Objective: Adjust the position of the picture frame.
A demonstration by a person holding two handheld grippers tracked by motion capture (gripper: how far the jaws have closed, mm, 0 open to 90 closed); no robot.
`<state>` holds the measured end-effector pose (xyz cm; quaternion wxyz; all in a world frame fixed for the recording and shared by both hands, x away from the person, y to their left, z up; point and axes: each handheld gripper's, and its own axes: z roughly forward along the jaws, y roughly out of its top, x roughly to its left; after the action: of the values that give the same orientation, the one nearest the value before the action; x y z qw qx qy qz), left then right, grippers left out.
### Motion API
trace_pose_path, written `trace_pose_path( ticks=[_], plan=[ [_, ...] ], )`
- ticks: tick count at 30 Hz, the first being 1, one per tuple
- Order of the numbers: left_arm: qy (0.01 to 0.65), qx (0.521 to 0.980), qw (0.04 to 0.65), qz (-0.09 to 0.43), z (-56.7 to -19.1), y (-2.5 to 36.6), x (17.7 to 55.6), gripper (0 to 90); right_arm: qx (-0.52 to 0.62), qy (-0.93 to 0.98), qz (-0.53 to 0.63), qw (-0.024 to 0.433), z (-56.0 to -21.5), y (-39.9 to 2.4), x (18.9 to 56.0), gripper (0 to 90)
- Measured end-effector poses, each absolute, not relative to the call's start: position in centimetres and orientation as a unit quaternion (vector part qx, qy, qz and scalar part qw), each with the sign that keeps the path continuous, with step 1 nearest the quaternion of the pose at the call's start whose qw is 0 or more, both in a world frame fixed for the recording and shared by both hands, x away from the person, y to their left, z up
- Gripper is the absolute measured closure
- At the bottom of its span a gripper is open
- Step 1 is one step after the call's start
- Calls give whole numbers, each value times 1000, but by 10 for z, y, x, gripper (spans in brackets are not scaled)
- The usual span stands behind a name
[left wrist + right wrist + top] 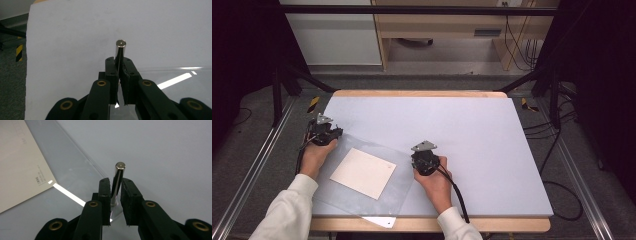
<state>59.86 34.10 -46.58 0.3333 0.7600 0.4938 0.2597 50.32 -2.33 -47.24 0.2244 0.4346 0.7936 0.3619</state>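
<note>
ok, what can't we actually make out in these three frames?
- Small print on the cream paper sheet: right gripper view, too small and blurred.
- Near corner of the clear plastic sleeve: high view, overhangs the table edge, hard to trace.
- Right tool grip on the shiny metal rod: one pad looks apart; contact unclear.
- Left tool: the rod's lower end hidden between pads.

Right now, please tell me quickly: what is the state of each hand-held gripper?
Left hand-held gripper: closed on a metal pin.
Right hand-held gripper: a metal rod between its jaws; grip cannot be told.
</note>
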Motion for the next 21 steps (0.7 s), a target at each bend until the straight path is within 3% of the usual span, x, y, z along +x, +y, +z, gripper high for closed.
trace_pose_path(
  ticks=[21],
  plan=[
    [492, 765, 333, 249, -464, 343, 601, 841, 441, 793, 360, 217, -473, -21, 507, 855]
  ],
)
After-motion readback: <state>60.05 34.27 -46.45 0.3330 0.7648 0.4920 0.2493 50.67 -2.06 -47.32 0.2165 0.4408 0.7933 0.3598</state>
